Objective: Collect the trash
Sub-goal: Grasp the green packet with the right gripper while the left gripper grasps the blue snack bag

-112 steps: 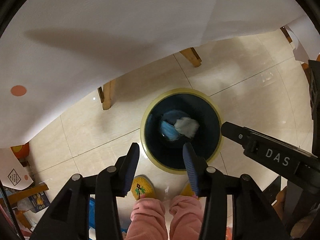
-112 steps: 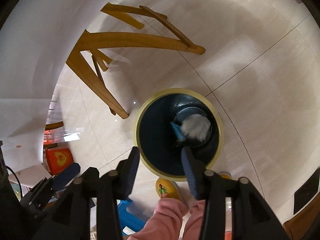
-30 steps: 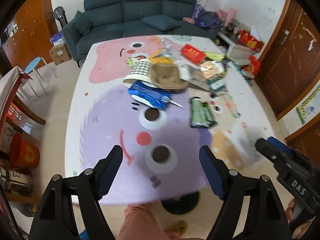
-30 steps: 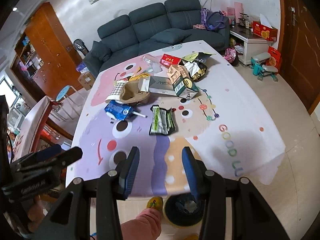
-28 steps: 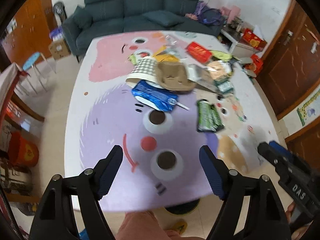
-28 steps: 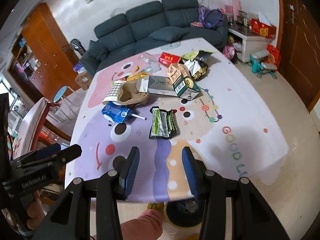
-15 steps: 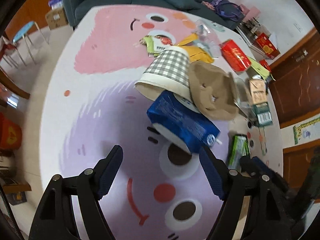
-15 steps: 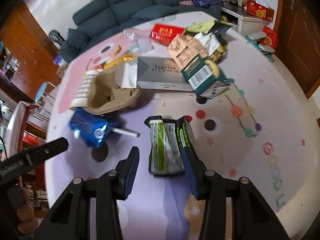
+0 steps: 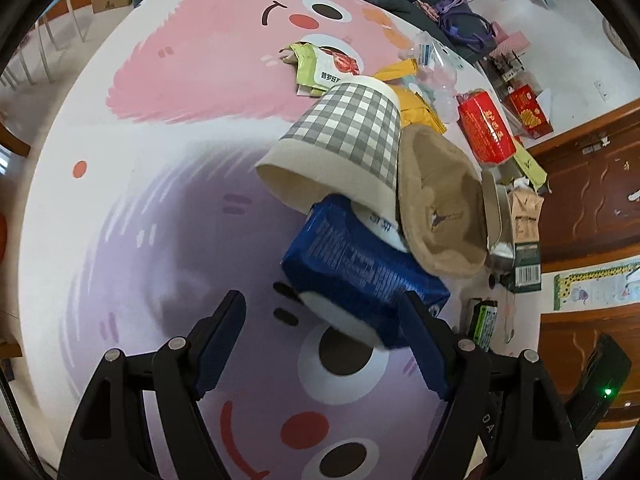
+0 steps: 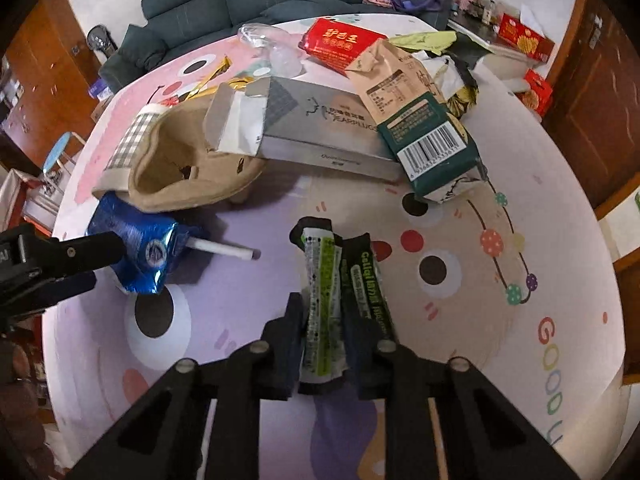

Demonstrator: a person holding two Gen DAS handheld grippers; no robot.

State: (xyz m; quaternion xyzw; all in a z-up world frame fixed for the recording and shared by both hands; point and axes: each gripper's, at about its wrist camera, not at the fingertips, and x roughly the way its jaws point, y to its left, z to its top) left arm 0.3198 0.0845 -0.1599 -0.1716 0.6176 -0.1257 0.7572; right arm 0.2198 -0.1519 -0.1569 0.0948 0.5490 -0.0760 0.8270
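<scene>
Closing in, the right gripper (image 10: 324, 322) has just squeezed its jaws onto the green wrapper (image 10: 322, 304) lying on the tablecloth (image 10: 500, 320). The left gripper (image 9: 320, 314) hangs wide open, the blue packet (image 9: 356, 272) just beyond its 2 fingers.

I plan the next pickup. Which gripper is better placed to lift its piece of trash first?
Right. The right gripper has just closed on the green wrapper, pinched between its pads. The left gripper hangs open beside the blue carton, gripping nothing.
</scene>
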